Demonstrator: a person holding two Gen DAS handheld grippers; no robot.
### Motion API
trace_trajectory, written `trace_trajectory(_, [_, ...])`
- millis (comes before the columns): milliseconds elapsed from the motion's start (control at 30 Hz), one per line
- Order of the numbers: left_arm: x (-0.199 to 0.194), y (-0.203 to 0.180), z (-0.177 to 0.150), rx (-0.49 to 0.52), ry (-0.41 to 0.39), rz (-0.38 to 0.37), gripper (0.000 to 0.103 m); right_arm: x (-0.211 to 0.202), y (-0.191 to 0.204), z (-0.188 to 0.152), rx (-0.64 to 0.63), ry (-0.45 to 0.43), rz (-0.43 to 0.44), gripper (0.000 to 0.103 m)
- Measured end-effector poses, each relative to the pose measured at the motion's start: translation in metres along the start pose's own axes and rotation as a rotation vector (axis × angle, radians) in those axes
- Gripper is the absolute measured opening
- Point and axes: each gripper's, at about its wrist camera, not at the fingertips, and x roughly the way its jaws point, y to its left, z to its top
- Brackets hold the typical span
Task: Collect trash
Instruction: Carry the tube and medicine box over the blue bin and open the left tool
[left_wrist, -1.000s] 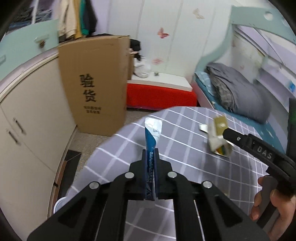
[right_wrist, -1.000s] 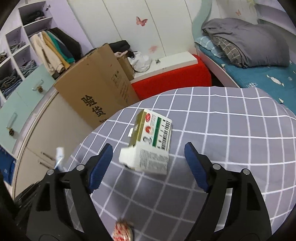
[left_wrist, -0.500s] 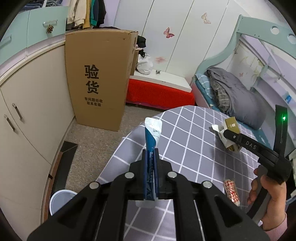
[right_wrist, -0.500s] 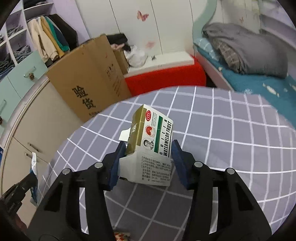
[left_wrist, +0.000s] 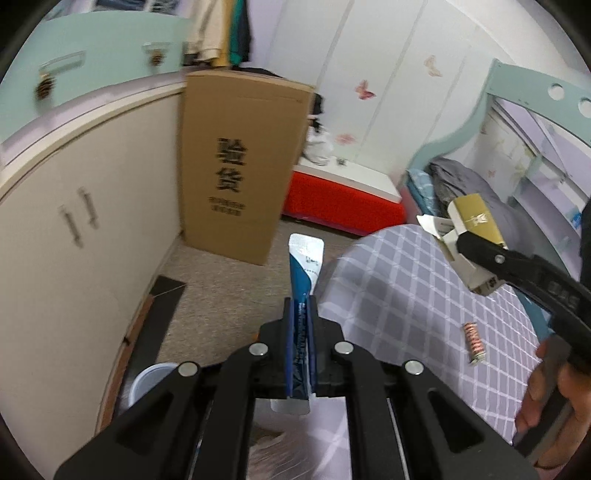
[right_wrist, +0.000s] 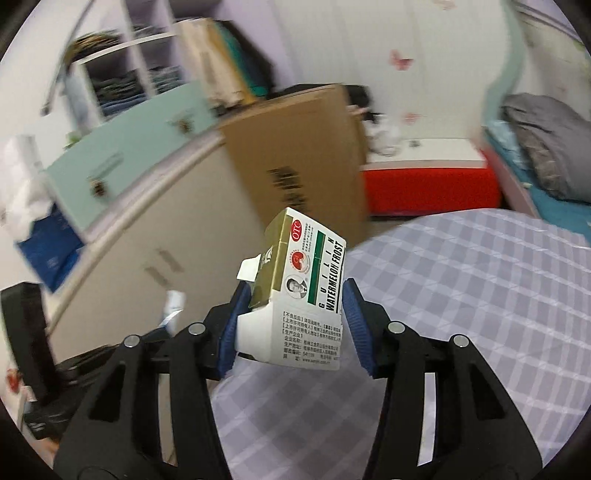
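Observation:
My left gripper (left_wrist: 300, 314) is shut on a flat blue and white sachet (left_wrist: 303, 269), held upright above the floor just left of the table's edge. My right gripper (right_wrist: 291, 295) is shut on a gold and white medicine box (right_wrist: 303, 284) with an open flap, lifted above the checked tablecloth (right_wrist: 461, 295). In the left wrist view the box (left_wrist: 467, 236) shows at the right in the right gripper's fingers (left_wrist: 480, 251). A small striped wrapper (left_wrist: 472, 341) lies on the table. A white bin (left_wrist: 147, 384) stands on the floor at the lower left.
A tall cardboard box (left_wrist: 236, 170) leans against cream cabinets (left_wrist: 81, 236) to the left. A red bench (left_wrist: 343, 199) and a bed (left_wrist: 461, 184) stand behind the round table (left_wrist: 406, 295). Carpeted floor lies between cabinets and table.
My right gripper closed on the medicine box and lifted it off the table. Both grippers swung left toward the cabinets; the bin came into the left wrist view.

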Motion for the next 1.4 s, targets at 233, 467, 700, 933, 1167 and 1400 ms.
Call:
trace_trajectory(233, [-0.033, 0.078, -0.023, -0.080, 0.017, 0.086, 0.006, 0.033, 0.094, -0.034, -0.096, 0.084, 0.102, 0.051])
trace_trajectory(467, [-0.020, 0.149, -0.047, -0.163, 0.094, 0.146, 0.006, 0.085, 0.150, -0.077, -0.145, 0.173, 0.114, 0.051])
trace_trajectory(700, [0.020, 0.195, -0.066, -0.261, 0.193, 0.144, 0.026, 0.128, 0.159, -0.104, -0.141, 0.236, 0.071, 0.051])
trace_trajectory(933, [0.036, 0.224, -0.081, -0.315, 0.234, 0.164, 0.049, 0.154, 0.163, -0.119, -0.141, 0.290, 0.063, 0.051])
trace_trajectory(1167, [0.030, 0.231, -0.083, -0.303, 0.220, 0.186, 0.049, 0.165, 0.174, -0.125, -0.147, 0.315, 0.080, 0.051])
trace_trajectory(1400, [0.016, 0.243, -0.081, -0.339, 0.188, 0.210, 0.050, 0.172, 0.186, -0.123, -0.140, 0.311, 0.118, 0.055])
